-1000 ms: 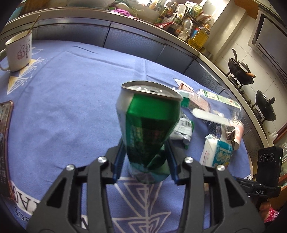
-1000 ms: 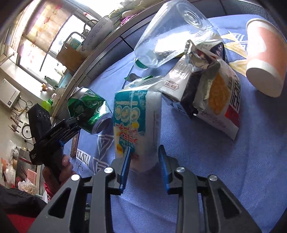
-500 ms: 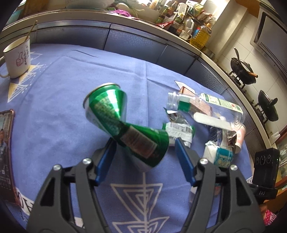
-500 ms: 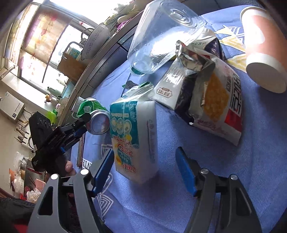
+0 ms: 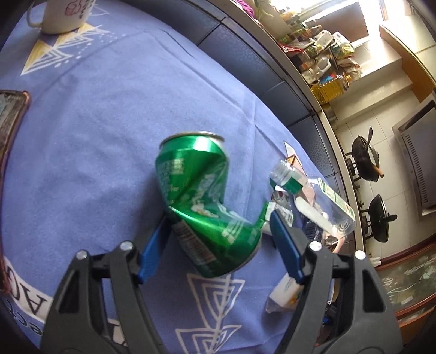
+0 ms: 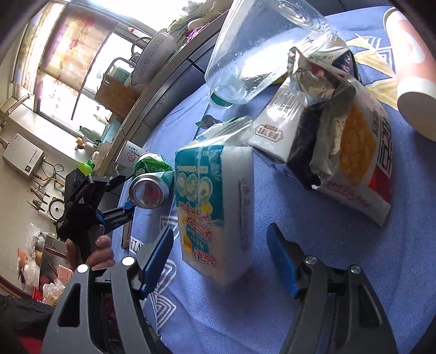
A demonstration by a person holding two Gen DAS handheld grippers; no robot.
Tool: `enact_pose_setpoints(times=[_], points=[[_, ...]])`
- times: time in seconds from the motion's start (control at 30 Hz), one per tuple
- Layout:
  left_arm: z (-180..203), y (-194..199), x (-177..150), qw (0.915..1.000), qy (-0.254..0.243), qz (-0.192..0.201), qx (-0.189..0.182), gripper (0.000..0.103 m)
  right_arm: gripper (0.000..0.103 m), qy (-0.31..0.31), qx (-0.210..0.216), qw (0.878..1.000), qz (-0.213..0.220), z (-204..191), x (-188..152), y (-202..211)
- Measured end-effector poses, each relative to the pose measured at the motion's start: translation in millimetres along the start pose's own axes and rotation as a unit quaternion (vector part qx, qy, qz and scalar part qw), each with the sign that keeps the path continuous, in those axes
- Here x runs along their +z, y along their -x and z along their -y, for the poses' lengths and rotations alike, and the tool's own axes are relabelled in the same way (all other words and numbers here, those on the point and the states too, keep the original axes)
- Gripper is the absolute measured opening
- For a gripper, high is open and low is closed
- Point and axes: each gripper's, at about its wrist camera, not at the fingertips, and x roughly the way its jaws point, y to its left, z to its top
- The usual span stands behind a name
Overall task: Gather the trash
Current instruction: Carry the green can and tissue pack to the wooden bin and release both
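A crushed green can [image 5: 203, 209] lies on its side on the blue tablecloth [image 5: 95, 114], between the spread fingers of my open left gripper [image 5: 220, 245]; it also shows in the right wrist view [image 6: 151, 185]. My right gripper [image 6: 219, 258] is open, its fingers either side of a white and teal tissue pack [image 6: 215, 207] on the cloth, not touching it. Beyond lie a clear plastic bottle [image 6: 256, 51], a white carton [image 6: 278, 119], a torn snack bag [image 6: 351, 147] and a paper cup [image 6: 411, 81].
A white mug [image 5: 68, 13] stands at the far left of the table. A framed picture [image 5: 11, 119] lies at the left edge. A kitchen counter with jars and a stove with pans [image 5: 365, 158] lie beyond the table.
My left gripper opened and let go of the can, which tipped over onto the cloth. My right gripper opened off the tissue pack, which now rests on the table.
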Motion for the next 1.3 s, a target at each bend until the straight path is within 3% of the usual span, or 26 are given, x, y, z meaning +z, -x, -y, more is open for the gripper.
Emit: enact_pose_setpoints(times=[0.07, 0.13, 0.17, 0.2, 0.3, 0.33, 0.4, 0.5, 0.67, 0.83, 0.97, 1.1, 1.2, 1.3], points=[[-7.0, -4.2, 3.4, 0.9998, 0.016, -0.007, -0.008, 0.07, 0.07, 0.0, -0.002, 1.0, -0.001, -2.2, 1.5, -1.3], [-15.6, -8.5, 5.2, 0.9991, 0.035, -0.015, -0.018, 0.061, 0.07, 0.0, -0.004, 1.0, -0.003, -2.5, 2.7, -1.8], [-18.9, -11.3, 5.5, 0.9987, 0.04, -0.02, -0.024, 0.049, 0.07, -0.001, -0.005, 1.0, -0.003, -2.6, 3.6, -2.3], [-23.1, -13.6, 5.7, 0.998, 0.047, -0.024, -0.034, 0.044, 0.07, -0.002, -0.005, 1.0, -0.002, -2.2, 4.9, -3.0], [-30.5, -16.3, 5.5, 0.9955, 0.064, -0.03, -0.063, 0.036, 0.07, -0.007, -0.001, 1.0, 0.002, -2.6, 8.2, -5.1], [-28.2, -15.6, 4.4, 0.9959, 0.058, -0.03, -0.062, 0.036, 0.069, -0.006, 0.0, 1.0, 0.006, -2.6, 9.1, -5.5], [-17.7, -13.0, -0.3, 0.9974, 0.035, -0.03, -0.055, 0.033, 0.042, 0.004, 0.006, 1.0, 0.004, -3.7, 9.8, -7.2], [2.2, -10.5, -12.9, 0.9967, 0.001, -0.042, -0.07, 0.032, 0.031, 0.03, 0.008, 0.999, 0.011, -13.0, 7.5, -0.5], [50.5, -4.6, -50.5, 0.9899, -0.075, -0.069, -0.098, 0.031, 0.028, 0.071, 0.026, 0.997, 0.031, -28.9, -3.7, 26.5], [109.7, -14.1, -82.1, 0.978, -0.133, -0.104, -0.123, 0.03, 0.028, 0.07, 0.031, 0.994, 0.082, -13.5, -12.8, 68.7], [164.1, -42.6, -104.1, 0.9661, -0.19, -0.133, -0.113, 0.03, 0.028, 0.031, 0.032, 0.991, 0.128, 26.8, -23.6, 109.8], [231.5, -87.6, -132.3, 0.9458, -0.25, -0.174, -0.111, 0.029, 0.028, 0.002, 0.013, 0.981, 0.192, 67.0, -45.6, 160.6], [289.6, -128.3, -161.5, 0.9246, -0.3, -0.205, -0.113, 0.029, 0.028, -0.031, -0.014, 0.969, 0.244, 101.7, -64.2, 200.7], [353.1, -167.6, -196.0, 0.8974, -0.359, -0.225, -0.123, 0.029, 0.028, -0.069, -0.04, 0.951, 0.3, 139.1, -83.1, 244.0]])
